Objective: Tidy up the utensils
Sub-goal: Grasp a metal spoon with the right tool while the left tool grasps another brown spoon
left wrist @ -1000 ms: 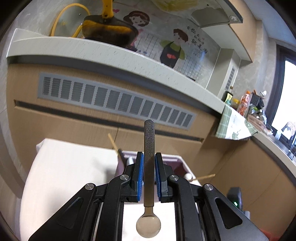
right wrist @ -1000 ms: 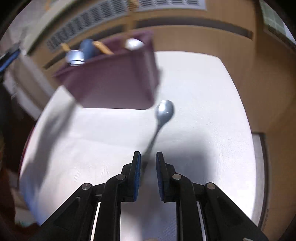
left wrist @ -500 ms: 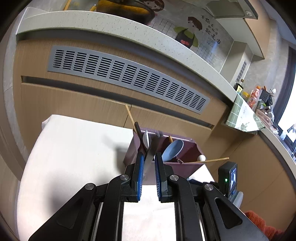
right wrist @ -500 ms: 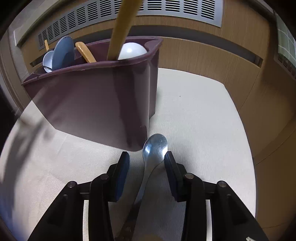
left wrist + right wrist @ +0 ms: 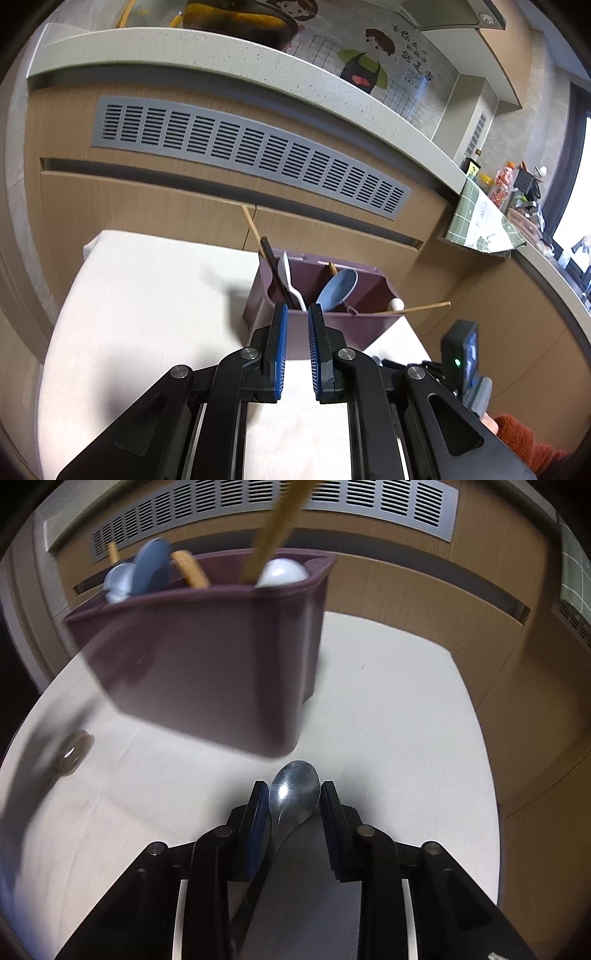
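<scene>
A purple utensil holder [image 5: 354,325] [image 5: 207,672] stands on the white table and holds a white spoon [image 5: 290,275], a blue spoon [image 5: 338,290], black and wooden chopsticks and a white ball-ended utensil [image 5: 282,574]. My left gripper [image 5: 294,314] is empty, jaws slightly apart, just before the holder's near rim. My right gripper [image 5: 293,794] is open, its jaws on either side of the bowl of a metal spoon [image 5: 293,790] lying on the table right in front of the holder. Another gripper's blurred shape [image 5: 70,753] shows at the left.
The white table [image 5: 147,295] is backed by a wooden cabinet front with a grey vent grille [image 5: 251,155] under a stone counter [image 5: 221,70]. A hand in an orange sleeve [image 5: 524,439] holds the right gripper at lower right.
My left gripper let go of the long-handled utensil and now stands empty before the holder. My right gripper opened and slid forward along the metal spoon to its bowl.
</scene>
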